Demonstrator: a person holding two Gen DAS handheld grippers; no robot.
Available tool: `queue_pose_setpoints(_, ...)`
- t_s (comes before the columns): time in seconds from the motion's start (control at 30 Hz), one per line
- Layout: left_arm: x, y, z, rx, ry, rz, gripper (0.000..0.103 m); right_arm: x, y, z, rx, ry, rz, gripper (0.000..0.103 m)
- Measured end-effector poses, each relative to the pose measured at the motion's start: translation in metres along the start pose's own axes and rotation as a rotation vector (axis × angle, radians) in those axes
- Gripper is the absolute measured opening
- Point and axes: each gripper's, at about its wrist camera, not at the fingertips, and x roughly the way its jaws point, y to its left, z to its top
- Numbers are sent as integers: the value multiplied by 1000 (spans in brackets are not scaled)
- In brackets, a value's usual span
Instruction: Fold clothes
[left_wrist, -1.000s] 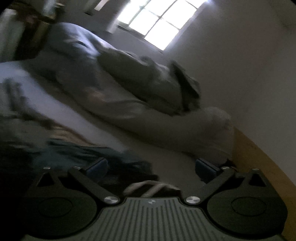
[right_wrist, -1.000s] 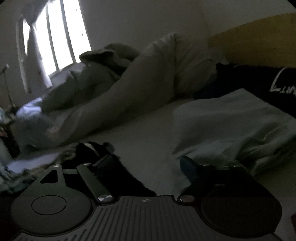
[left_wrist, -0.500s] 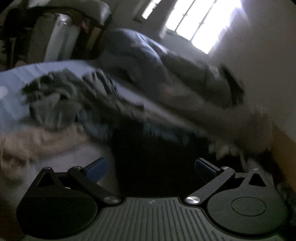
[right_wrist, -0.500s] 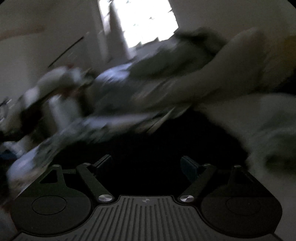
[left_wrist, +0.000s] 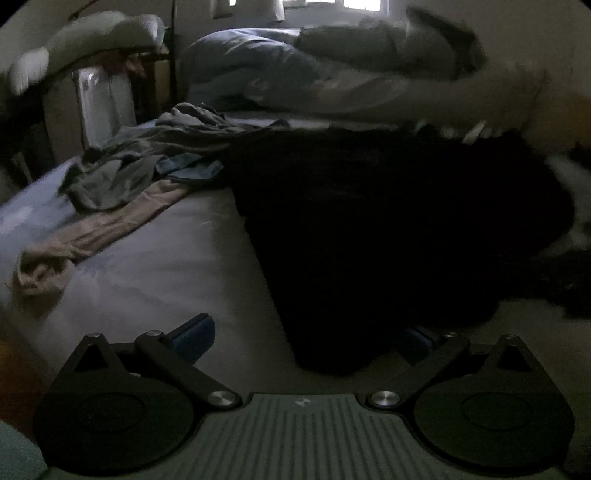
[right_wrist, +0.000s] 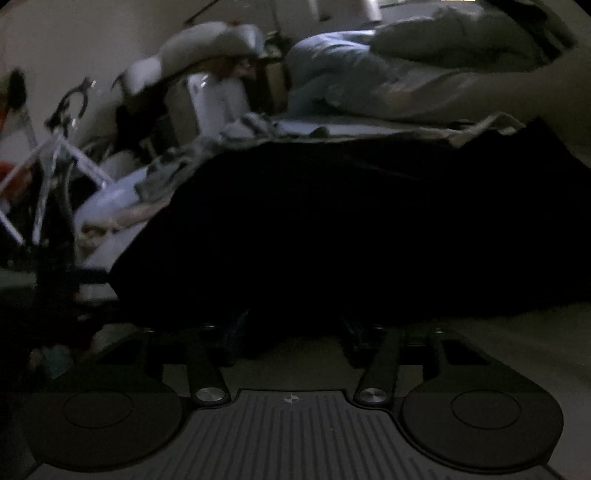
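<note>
I'm looking low across a bed (left_wrist: 177, 266) with a pale sheet, room dim, edges of both views blurred. Biggest thing on it: a black garment (left_wrist: 388, 229), spread flat over the middle and right of the mattress, near hem reaching down to my left gripper (left_wrist: 306, 336). In the right wrist view the same black garment (right_wrist: 351, 229) fills most of the frame, edge to edge.

Behind it, a heaped duvet and pillows (left_wrist: 332, 74) run along the far side under a bright window (left_wrist: 354, 3). Left of the garment sits a crumpled grey-green clothes pile (left_wrist: 125, 170) with a bit of blue fabric (left_wrist: 192, 168) touching the black edge, and a beige garment (left_wrist: 96, 232) trailing toward the bed's near left corner. Off the bed to the left: a white radiator-like unit (left_wrist: 103, 103) and, in the right wrist view, a metal rack or frame (right_wrist: 55, 158), too blurred to identify.

Left gripper: jaws wide. Left blue pad (left_wrist: 194, 330) is over bare sheet; the right pad (left_wrist: 417, 338) is right at the garment's hem. Nothing held.

Right gripper (right_wrist: 295, 332): fingers set narrower, garment's dark edge lies just ahead between them. Too dark to tell if fabric is pinched, so I can't call its state.
</note>
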Motion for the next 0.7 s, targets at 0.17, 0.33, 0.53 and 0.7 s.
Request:
queue_pose_setpoints(0.17,10,18,2,-87,-15,61,94,7,1,1,40,17,62,44)
queue_pose_setpoints(0.33,7,54,-2,-179,5,65,94,8,35,0,-165,44,152,35)
queue_pose_setpoints(0.53,6,56,-5,-166,5,63,93,0,43,-5,-352,171,232,35)
queue_pose_setpoints(0.7,9,54,-12,-178,2,68,99,-38,17,34,-109,-143,158,38)
